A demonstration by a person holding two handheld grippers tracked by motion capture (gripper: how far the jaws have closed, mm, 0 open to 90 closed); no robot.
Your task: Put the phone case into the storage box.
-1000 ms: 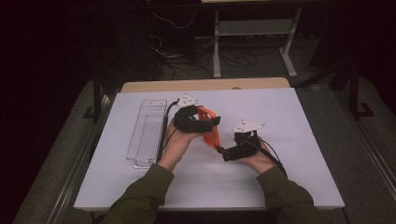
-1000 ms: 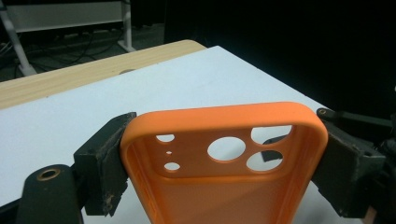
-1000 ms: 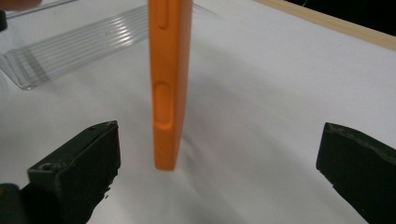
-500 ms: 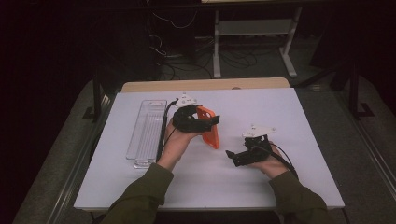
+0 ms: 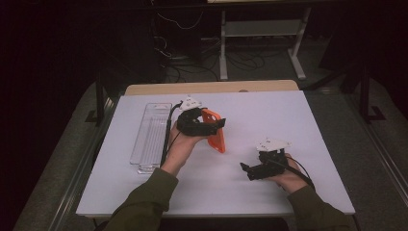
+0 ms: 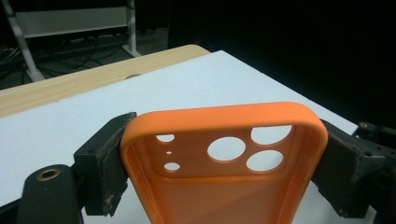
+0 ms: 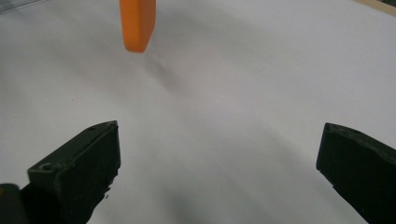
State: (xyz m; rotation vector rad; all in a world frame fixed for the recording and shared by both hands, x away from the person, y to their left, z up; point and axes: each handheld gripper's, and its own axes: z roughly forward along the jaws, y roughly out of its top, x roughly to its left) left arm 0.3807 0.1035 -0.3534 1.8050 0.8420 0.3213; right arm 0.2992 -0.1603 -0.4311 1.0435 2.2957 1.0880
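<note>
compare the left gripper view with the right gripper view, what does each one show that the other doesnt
Left gripper view alone: the orange phone case's hollow inside with its camera cutouts, the left gripper shut on its two long sides, and the table's wooden edge. Right gripper view alone: the right gripper with jaws wide apart and nothing between them. Both: the orange case and the white table top.
</note>
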